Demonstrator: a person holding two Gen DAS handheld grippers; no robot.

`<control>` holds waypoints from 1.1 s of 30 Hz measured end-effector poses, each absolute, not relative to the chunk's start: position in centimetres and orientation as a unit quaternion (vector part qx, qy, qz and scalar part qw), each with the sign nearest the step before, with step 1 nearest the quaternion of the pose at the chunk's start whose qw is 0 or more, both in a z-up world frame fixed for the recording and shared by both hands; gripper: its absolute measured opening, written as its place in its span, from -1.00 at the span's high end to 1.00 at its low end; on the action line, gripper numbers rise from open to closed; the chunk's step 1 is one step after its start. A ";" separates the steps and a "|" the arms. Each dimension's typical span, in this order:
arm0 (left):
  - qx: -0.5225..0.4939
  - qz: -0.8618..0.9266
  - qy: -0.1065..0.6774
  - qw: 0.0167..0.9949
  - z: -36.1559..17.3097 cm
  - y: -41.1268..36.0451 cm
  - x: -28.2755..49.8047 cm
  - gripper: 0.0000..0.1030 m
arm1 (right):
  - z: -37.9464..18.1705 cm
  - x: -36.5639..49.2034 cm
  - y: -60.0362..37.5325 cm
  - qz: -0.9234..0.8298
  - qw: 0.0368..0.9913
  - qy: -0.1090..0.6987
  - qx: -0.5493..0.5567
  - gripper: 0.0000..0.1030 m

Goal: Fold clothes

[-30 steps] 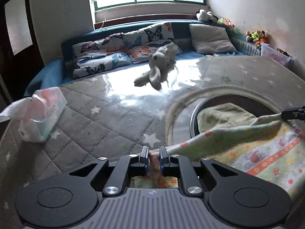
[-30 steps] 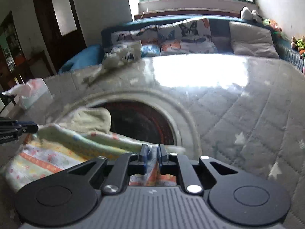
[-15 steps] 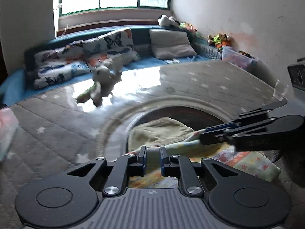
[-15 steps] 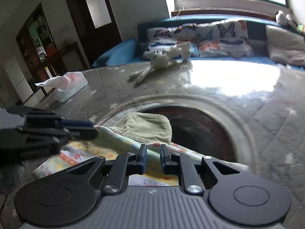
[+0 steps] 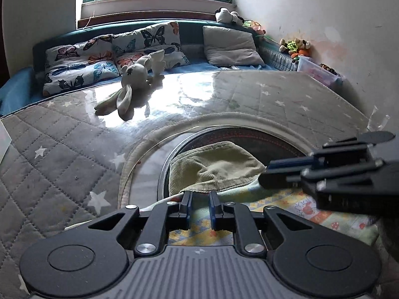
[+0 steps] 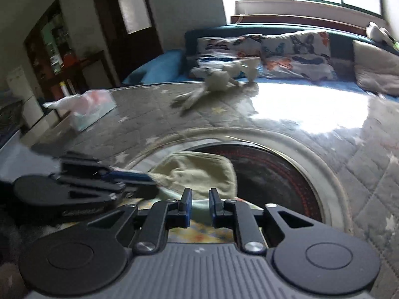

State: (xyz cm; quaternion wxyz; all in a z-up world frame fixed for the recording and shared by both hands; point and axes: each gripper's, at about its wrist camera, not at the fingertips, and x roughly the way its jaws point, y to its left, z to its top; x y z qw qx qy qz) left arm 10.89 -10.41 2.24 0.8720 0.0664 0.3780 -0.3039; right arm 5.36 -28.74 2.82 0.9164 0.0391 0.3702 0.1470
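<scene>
- The left claw [image 5: 200,211] is clenched on a pale fold of the printed garment [image 5: 306,209]. The cloth shows between its blue pads, so nothing is released yet.
- The right claw [image 6: 200,208] grasps the same garment in the same way, with a strip of it pinched between its pads.
- The garment lies on the near part of the bench [image 5: 62,149]. It partly covers the round dark inset [image 5: 261,139], and its far edge overlaps an olive corduroy piece [image 5: 214,167].
- The two claws are close together and angled toward each other, so this looks like the middle of a fold, with the held edge being carried across the garment.
- To do it well, keep both claws at one height and move them at the same pace, so the carried edge stays straight and does not sag between them.
- Keep the held fold off the corduroy piece, which could drag along and bunch underneath.
- Lay the edge down flat on the printed cloth before letting go, and open both claws together so neither corner gets tugged.
- The plush rabbit [image 5: 132,79] and the tissue pack [image 6: 92,107] sit well apart from the work and need no attention.
</scene>
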 end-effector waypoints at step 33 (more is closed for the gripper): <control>0.084 -0.298 0.345 0.886 3.1 -6.5 2.4 0.58 | 3.9 -4.3 -27.6 0.186 0.906 0.380 -0.001 0.67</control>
